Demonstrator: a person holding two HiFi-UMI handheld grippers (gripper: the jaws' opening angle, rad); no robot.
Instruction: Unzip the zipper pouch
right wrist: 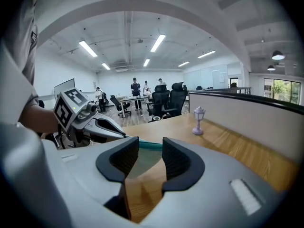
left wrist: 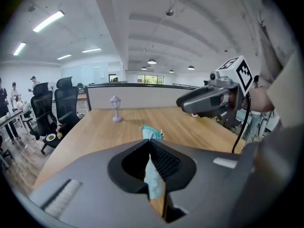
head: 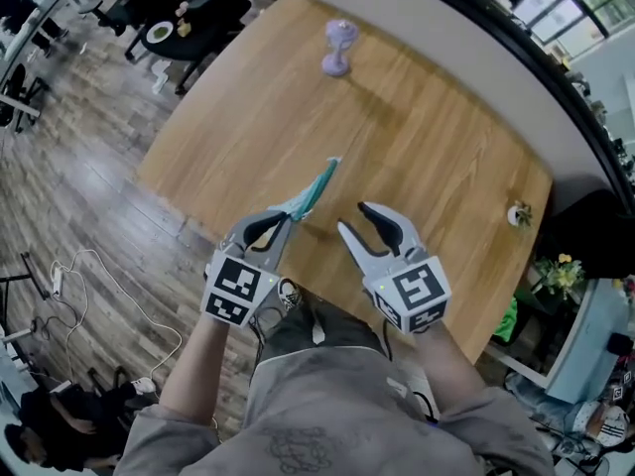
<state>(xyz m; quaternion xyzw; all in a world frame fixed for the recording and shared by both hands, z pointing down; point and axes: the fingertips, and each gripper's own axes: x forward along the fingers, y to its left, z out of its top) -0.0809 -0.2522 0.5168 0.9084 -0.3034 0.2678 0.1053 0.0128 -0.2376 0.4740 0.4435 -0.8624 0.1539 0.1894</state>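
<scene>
A teal zipper pouch [head: 317, 186] hangs edge-on above the wooden table [head: 417, 137]. My left gripper [head: 287, 217] is shut on the pouch's near end. In the left gripper view the teal fabric [left wrist: 151, 132] runs out from between the closed jaws [left wrist: 151, 152]. My right gripper [head: 352, 217] stands open just to the right of the pouch and does not touch it. In the right gripper view the pouch's teal edge [right wrist: 148, 146] shows beyond the open jaws [right wrist: 150, 161], with the left gripper [right wrist: 90, 122] at the left.
A small purple lamp figure [head: 338, 48] stands at the table's far side. A little potted plant [head: 520, 214] sits near the right edge. A low partition wall [head: 446, 28] borders the far side. Office chairs [left wrist: 64, 103] stand off to the left.
</scene>
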